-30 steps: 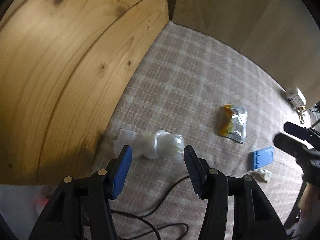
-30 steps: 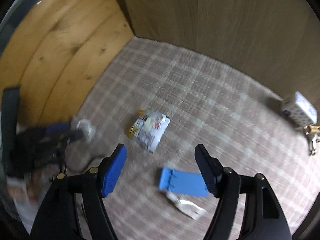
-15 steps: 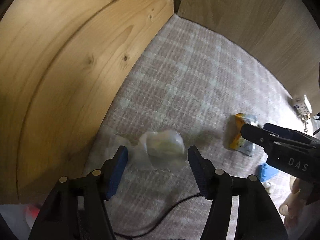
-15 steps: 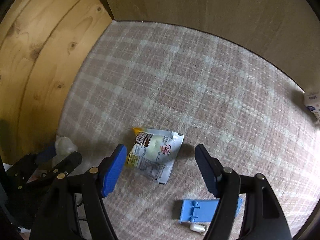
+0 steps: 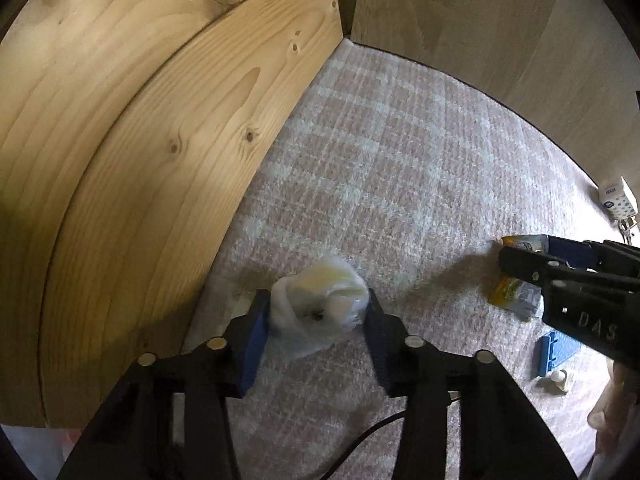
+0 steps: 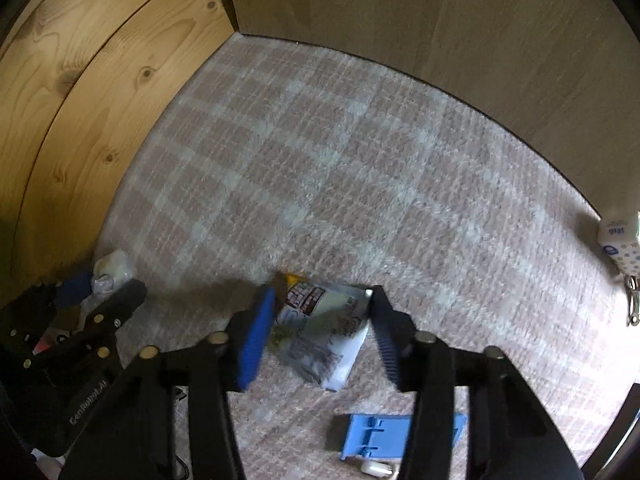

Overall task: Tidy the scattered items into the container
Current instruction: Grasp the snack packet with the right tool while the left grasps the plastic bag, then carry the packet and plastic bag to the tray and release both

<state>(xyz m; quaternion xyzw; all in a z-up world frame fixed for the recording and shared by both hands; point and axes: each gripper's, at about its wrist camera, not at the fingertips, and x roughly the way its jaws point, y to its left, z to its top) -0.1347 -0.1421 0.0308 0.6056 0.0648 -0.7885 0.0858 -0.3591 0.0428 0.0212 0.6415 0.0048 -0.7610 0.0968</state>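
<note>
My left gripper (image 5: 316,318) is shut on a crumpled clear plastic bag (image 5: 320,304), both pads touching it, low over the checked carpet beside the pine wall. My right gripper (image 6: 322,328) is open, its fingers either side of a silver and yellow snack packet (image 6: 320,336) lying flat on the carpet. The right gripper also shows in the left wrist view (image 5: 568,276), over the packet (image 5: 514,294). The left gripper and bag (image 6: 110,272) show at the lower left of the right wrist view. No container is in view.
A blue plastic piece (image 6: 376,434) and a small white object (image 6: 378,469) lie on the carpet close to me. A white dotted box with keys (image 6: 622,244) sits by the far right wall. A black cable (image 5: 360,444) runs under the left gripper. Wooden walls enclose left and back.
The left gripper moved forward and closed on the plastic bag. The right gripper moved forward and down, so its open fingers now straddle the snack packet.
</note>
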